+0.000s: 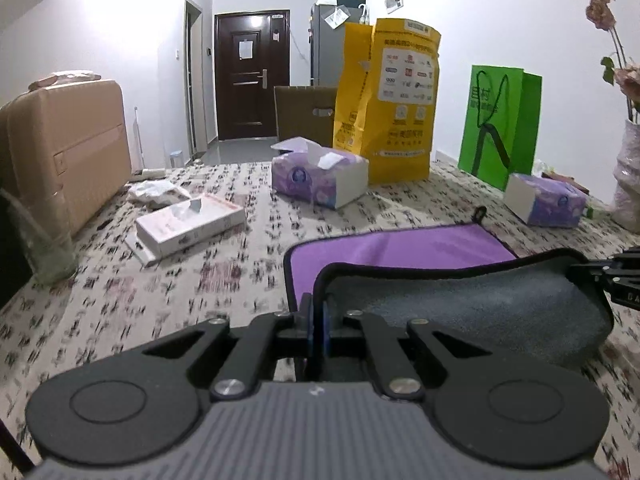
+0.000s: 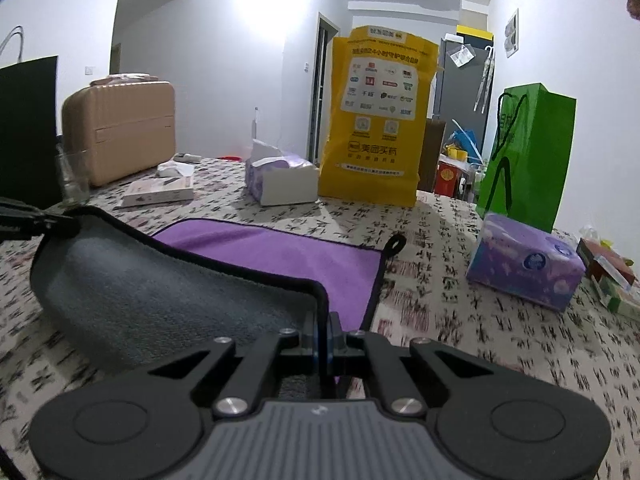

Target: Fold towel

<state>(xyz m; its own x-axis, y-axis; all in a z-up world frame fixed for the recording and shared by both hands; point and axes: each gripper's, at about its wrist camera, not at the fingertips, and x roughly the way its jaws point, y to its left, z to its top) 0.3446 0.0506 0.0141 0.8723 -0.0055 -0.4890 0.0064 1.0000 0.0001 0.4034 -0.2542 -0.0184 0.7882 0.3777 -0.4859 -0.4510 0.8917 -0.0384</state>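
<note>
A towel, purple on one side [image 1: 400, 246] and grey on the other [image 1: 480, 304], lies on the patterned tablecloth. Its near edge is lifted and curled over, grey side up. My left gripper [image 1: 318, 320] is shut on the towel's near left corner. My right gripper [image 2: 323, 332] is shut on the near right corner; it also shows at the right edge of the left wrist view [image 1: 612, 280]. In the right wrist view the purple side [image 2: 280, 252] lies flat beyond the raised grey flap [image 2: 160, 292], and a hanging loop [image 2: 396, 245] marks the far right corner.
Around the towel stand tissue boxes [image 1: 320, 174] [image 1: 546, 200], a flat white box [image 1: 192, 226], a yellow paper bag [image 1: 390, 100], a green bag [image 1: 500, 124], a tan case [image 1: 64, 152], a glass [image 1: 44, 248] and a vase of dried flowers [image 1: 628, 168].
</note>
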